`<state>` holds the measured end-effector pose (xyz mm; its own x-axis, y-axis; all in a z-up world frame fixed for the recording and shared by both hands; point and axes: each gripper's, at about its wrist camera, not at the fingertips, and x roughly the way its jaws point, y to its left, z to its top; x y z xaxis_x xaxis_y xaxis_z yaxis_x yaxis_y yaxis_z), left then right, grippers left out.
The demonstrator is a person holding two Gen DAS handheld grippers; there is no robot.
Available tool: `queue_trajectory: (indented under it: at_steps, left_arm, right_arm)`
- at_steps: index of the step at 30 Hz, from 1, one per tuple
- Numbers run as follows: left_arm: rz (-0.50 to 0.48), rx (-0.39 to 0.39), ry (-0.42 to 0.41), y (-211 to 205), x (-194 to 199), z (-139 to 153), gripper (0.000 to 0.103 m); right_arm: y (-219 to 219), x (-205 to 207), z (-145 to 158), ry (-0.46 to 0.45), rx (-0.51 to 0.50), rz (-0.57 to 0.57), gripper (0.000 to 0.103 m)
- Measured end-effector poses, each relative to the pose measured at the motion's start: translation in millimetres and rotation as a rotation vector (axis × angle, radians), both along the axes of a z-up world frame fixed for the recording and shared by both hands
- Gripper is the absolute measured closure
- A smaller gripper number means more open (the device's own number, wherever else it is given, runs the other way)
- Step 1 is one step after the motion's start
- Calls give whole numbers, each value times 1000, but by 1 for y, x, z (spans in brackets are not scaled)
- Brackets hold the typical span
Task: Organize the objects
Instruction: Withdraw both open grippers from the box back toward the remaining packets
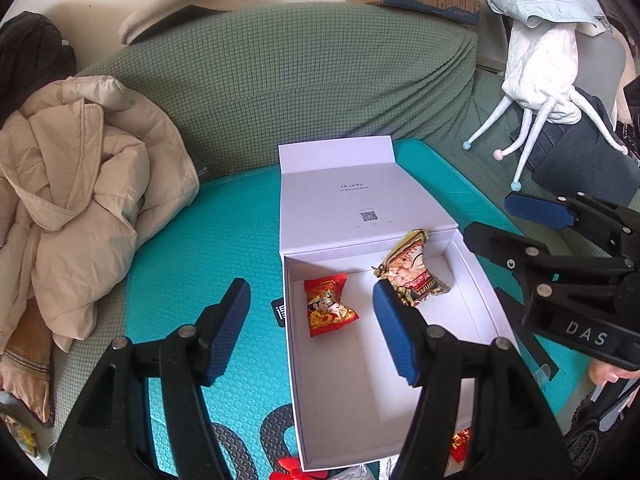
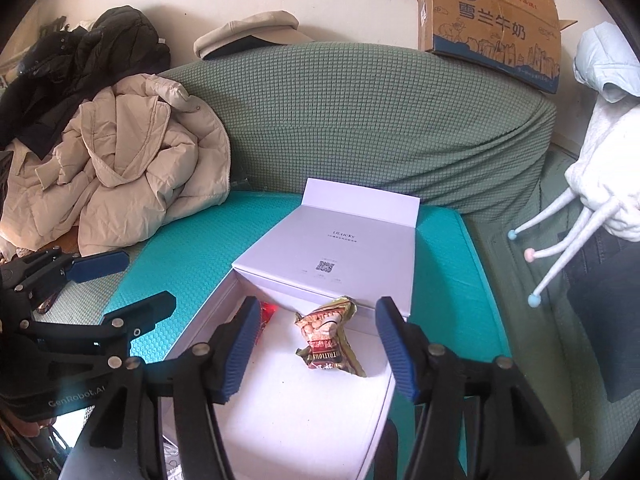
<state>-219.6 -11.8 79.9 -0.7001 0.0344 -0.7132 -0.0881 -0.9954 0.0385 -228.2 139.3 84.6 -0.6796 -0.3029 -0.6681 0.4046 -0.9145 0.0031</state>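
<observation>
A white box (image 1: 472,300) lies open on a teal mat (image 1: 240,240), its lid (image 1: 352,200) folded back toward the green sofa (image 1: 320,80). Inside the box, two wrapped snacks lie apart: a red one (image 1: 328,306) to the left, a gold one (image 1: 412,268) to the right near the lid hinge. The left gripper (image 1: 312,328) hangs above the box, fingers apart, nothing between them. The right gripper (image 2: 316,344) likewise hangs above, fingers apart and empty. More red items (image 1: 460,442) lie outside the box's near edge.

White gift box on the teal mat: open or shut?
Open. The white gift box has its hinged lid folded back flat, exposing a red candy packet and a gold-brown snack packet inside.
</observation>
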Motion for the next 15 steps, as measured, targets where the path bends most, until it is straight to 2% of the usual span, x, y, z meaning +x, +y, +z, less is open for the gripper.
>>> queue_trajectory:
  at_steps: [6,9,15]
  left_arm:
    - [22,-6,43,-1,27,19,37]
    - [36,5,56,-2,40,25,33]
    - [60,22,72,-2,66,32,31]
  right_arm:
    - [9,26,17,19,3,2,37]
    - [13,40,23,31,6,7,34]
    - [17,68,32,56,19,16,32]
